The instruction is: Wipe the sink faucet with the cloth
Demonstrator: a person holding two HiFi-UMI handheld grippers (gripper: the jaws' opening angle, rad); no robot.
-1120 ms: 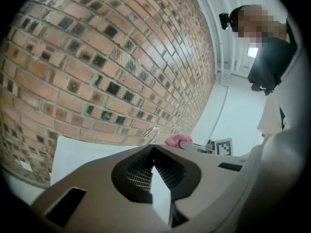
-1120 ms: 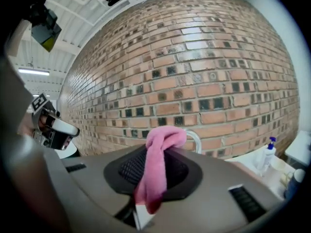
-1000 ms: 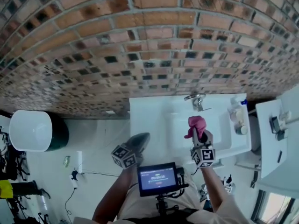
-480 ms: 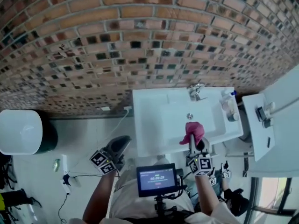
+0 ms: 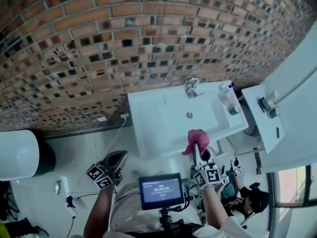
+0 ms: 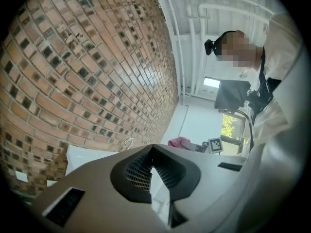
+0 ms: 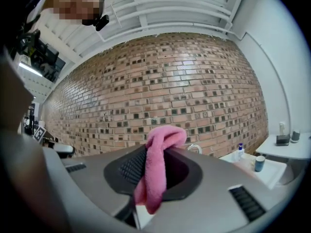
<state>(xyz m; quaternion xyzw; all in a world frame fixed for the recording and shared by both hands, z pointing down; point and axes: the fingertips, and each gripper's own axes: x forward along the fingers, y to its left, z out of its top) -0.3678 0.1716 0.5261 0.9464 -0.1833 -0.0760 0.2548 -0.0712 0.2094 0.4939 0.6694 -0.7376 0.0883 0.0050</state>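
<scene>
The two pads of my right gripper point(image 7: 156, 174) are pressed onto the pink cloth point(image 7: 162, 152). They pinch the fabric around its middle, so a folded hump stands up past the tips and a loose tail hangs below them. My left gripper point(image 6: 151, 166) has its pads brought together with nothing between them. It sits low off the left front corner of the sink point(image 5: 141, 133), over the floor and well apart from the work.

In the head view the cloth hangs over the sink's front edge, toward the right side, and as far as I can tell it does not touch the basin. The faucet point(image 5: 191, 87) stands at the sink's back edge against the brick wall, well apart from the cloth, so I judge the wiping not yet begun. A bottle point(image 5: 227, 95) stands just beside the faucet, near the back right corner.

The cloth looks plush, light and limp. I expect it to drape around the spout rather than push against it, and a pinch this deep should not let it slip. The hump above the tips is the part I would lay on the metal, keeping the hard pads off. The faucet looks rigid and probably slick. My main worry is knocking the bottle.
</scene>
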